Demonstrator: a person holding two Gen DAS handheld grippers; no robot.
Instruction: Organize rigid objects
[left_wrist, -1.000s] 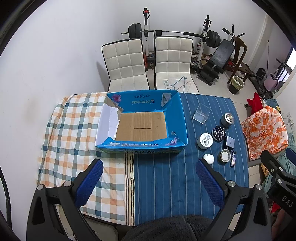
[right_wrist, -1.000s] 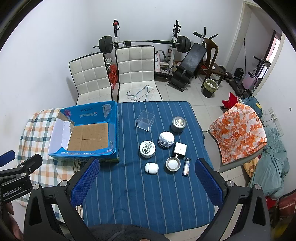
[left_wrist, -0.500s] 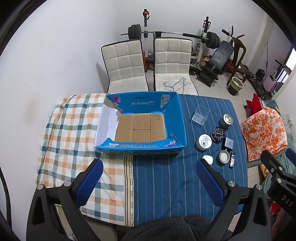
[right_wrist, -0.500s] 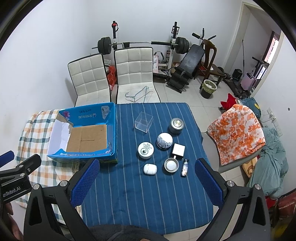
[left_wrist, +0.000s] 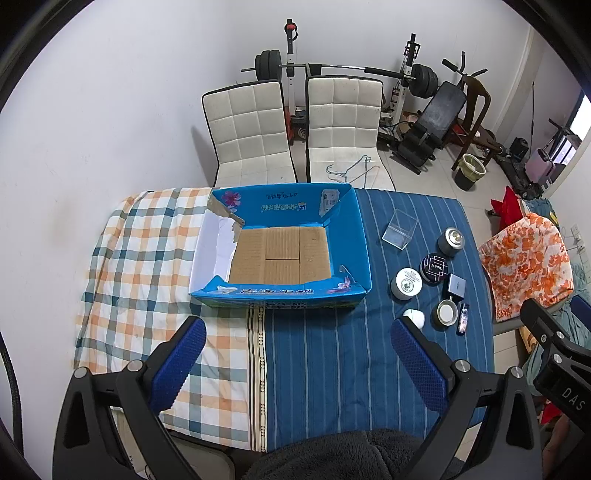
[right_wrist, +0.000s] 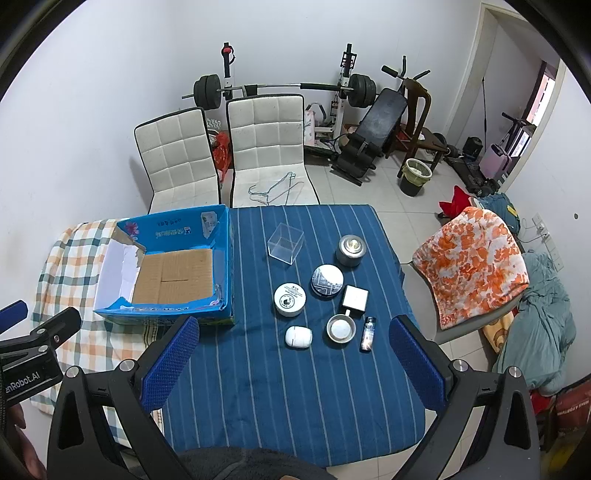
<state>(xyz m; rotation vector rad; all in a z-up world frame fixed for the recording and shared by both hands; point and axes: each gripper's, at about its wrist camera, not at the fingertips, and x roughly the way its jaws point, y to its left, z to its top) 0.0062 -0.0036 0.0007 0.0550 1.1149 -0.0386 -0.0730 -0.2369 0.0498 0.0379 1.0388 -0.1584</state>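
Left wrist view: my left gripper (left_wrist: 297, 363) hangs over the near edge of the surface (left_wrist: 332, 362), fingers (left_wrist: 177, 363) spread wide, nothing between them. One blue cardboard box (left_wrist: 280, 251) sits mid-frame, open and empty, straddling the checked cloth (left_wrist: 147, 258) and the striped blue cloth (left_wrist: 332, 369). Right of it, eight small items in a cluster: one clear plastic cube (left_wrist: 400, 229), one metal tin (left_wrist: 450, 242), one dark round jar (left_wrist: 435, 267), one white round jar (left_wrist: 407, 283), one small square box (left_wrist: 457, 285), one open silver tin (left_wrist: 447, 312), one small vial (left_wrist: 463, 318), one white oval case (left_wrist: 414, 316), partly hidden by my right-hand finger.

Right wrist view: my right gripper (right_wrist: 293, 363) is also wide apart and empty, low centre of frame. Same eight items sit mid-frame, all on the blue cloth and outside the box. Two white chairs (right_wrist: 266, 147) at the far edge, upper centre.
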